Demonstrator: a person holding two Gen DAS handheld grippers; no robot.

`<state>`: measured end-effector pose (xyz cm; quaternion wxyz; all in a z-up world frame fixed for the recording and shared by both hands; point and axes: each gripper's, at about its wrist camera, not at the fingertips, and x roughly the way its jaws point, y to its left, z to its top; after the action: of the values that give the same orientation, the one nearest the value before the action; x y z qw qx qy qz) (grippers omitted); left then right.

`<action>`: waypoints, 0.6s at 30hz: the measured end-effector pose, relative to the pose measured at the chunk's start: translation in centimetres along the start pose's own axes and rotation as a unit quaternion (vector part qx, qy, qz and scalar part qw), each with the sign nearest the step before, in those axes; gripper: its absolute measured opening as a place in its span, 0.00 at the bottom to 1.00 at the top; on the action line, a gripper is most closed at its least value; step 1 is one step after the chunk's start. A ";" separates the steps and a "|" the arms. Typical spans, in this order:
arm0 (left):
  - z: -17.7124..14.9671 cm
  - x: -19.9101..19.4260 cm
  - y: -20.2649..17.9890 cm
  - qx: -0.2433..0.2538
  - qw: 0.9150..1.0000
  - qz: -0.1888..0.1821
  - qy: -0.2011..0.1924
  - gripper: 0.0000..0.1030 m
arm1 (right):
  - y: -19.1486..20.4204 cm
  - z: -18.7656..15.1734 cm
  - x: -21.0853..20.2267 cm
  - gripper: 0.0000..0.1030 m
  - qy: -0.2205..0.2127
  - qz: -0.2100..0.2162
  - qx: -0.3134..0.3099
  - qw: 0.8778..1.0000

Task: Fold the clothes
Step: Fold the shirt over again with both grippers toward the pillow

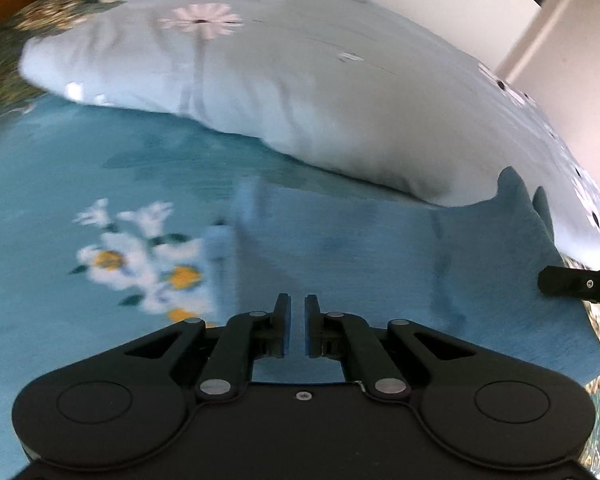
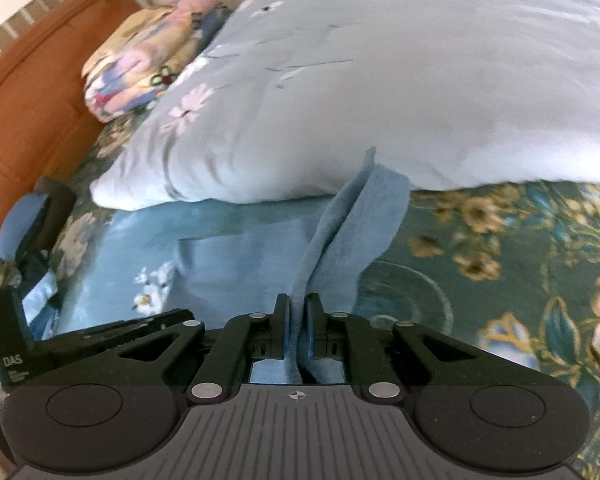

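Right tool point(image 2: 298, 312): jaws closed on a bunched edge of the blue cloth point(image 2: 352, 224), fabric pinched between the pads and trailing forward toward the pale floral duvet point(image 2: 380, 100).

Left tool point(image 1: 298, 320): jaws drawn close with a narrow gap; blue cloth point(image 1: 380, 260) lies under and ahead of it, but whether any fabric is caught, cannot tell. View is motion-blurred.

Cloth rests on the bed, partly over a teal daisy-print sheet point(image 1: 60, 200), far edge touching the duvet's lower fold.

Risks, as judged:
- Right grip is on gathered layers, not a clean single edge; a pull could drop one layer and skew the fold.
- If the left tool holds nothing, that corner stays down and the fold goes crooked.
- Far edge may snag against the duvet.

Room: duvet blocks the far side. Open bedspread point(image 2: 500, 260) to the right. Headboard point(image 2: 32, 120) and folded quilts point(image 2: 140, 68) well apart, left.
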<state>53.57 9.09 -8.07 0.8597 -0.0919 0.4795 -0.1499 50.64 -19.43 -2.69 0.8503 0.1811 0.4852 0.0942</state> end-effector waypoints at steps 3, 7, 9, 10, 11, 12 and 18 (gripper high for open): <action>-0.1 -1.0 1.8 -0.019 1.000 0.003 -0.004 0.03 | 1.7 0.1 0.8 0.06 0.005 0.003 -0.004 1.000; -0.6 -2.1 4.2 -0.034 0.999 0.006 -0.007 0.03 | 3.9 0.2 1.8 0.06 0.011 0.004 -0.016 1.000; -0.8 -2.9 5.1 -0.040 0.999 0.007 -0.008 0.03 | 5.0 0.2 2.4 0.06 0.012 0.004 -0.018 1.000; -0.9 -3.1 5.6 -0.042 0.999 0.008 -0.009 0.03 | 5.5 0.2 2.7 0.06 0.012 0.004 -0.018 1.000; -1.0 -3.4 6.1 -0.045 0.999 0.008 -0.010 0.03 | 6.1 0.3 3.0 0.06 0.012 0.006 -0.019 1.000; -1.1 -3.6 6.6 -0.047 0.999 0.009 -0.011 0.03 | 6.7 0.2 3.4 0.06 0.012 0.010 -0.021 1.000; -1.7 -4.8 8.9 -0.059 0.998 0.015 -0.009 0.03 | 11.1 -0.2 6.1 0.02 0.028 0.028 -0.055 0.998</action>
<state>51.25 19.09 -7.89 0.8590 -0.1367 0.4814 -0.1080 53.75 -7.17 -3.20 0.8423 0.1448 0.4972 0.1496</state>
